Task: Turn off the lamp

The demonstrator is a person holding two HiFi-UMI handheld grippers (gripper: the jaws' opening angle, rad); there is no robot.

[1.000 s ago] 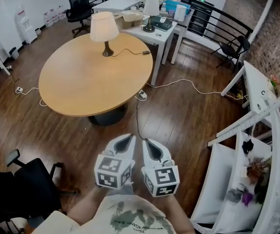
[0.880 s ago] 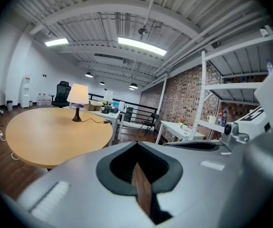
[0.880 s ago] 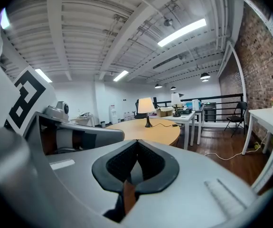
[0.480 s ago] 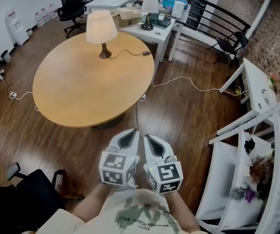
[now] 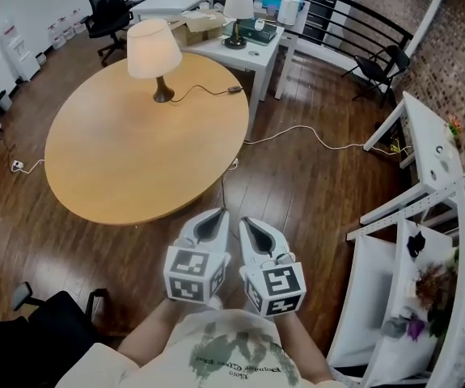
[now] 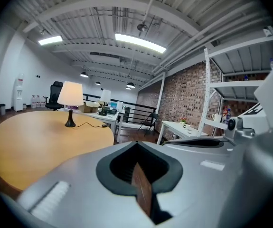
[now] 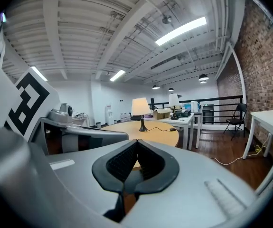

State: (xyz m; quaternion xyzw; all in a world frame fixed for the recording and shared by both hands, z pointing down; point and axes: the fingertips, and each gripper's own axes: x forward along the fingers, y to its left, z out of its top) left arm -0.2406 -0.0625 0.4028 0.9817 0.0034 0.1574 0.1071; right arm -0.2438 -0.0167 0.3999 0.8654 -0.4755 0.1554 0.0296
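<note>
The left gripper (image 6: 136,143) has its jaws pressed together with nothing between them. Beyond it, to the left, lies a round wooden table (image 6: 27,141). At the table's far edge stands a lamp (image 6: 70,99) with a cream shade, its cord (image 6: 89,125) trailing right. Farther off are a white desk (image 6: 108,117) carrying a second lamp (image 6: 105,98), a black office chair (image 6: 55,90) and, on the right, a brick wall (image 6: 183,96).

Ahead and left of both jaws, well apart: round wooden tabletop (image 5: 127,164), carrying a lamp (image 5: 153,51) at its far side, cord (image 5: 201,93) trailing right.
</note>
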